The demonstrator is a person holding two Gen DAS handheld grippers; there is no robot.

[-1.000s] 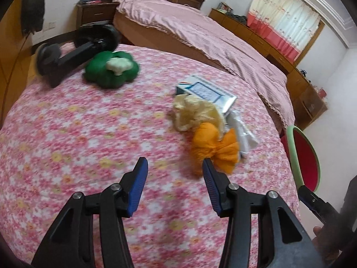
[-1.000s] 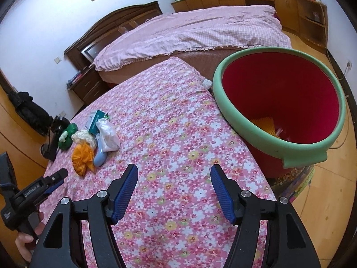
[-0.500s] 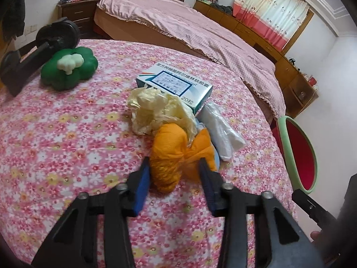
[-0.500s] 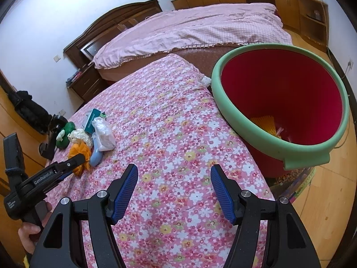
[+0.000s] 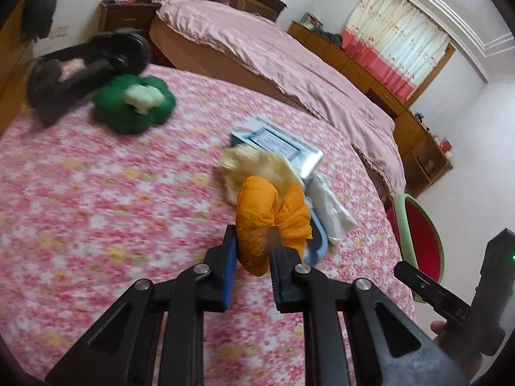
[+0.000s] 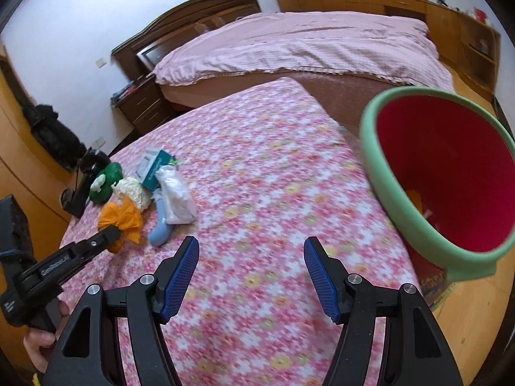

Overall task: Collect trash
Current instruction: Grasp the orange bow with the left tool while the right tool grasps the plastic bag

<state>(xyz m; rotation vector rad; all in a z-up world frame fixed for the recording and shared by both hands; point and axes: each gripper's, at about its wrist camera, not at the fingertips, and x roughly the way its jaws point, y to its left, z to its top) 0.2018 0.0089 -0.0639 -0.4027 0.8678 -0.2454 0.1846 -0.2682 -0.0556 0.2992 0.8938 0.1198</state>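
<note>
Since the orange wad (image 5: 267,222) is soft mesh pinched only at its near end, I'd lift it straight up clear of the pile before swinging toward the bin (image 6: 402,186), which stands off the table's far corner from the wad. Closing moments ago, the left gripper (image 5: 251,244) now squeezes the wad; the right gripper (image 6: 251,276) hangs wide and empty, nearer the bin.

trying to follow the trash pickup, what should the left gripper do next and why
Probably lift the orange wad and carry it toward the red bin. The left gripper has just closed on it, pads pressing both sides, while it still lies on the floral cloth beside the other scraps.
</note>
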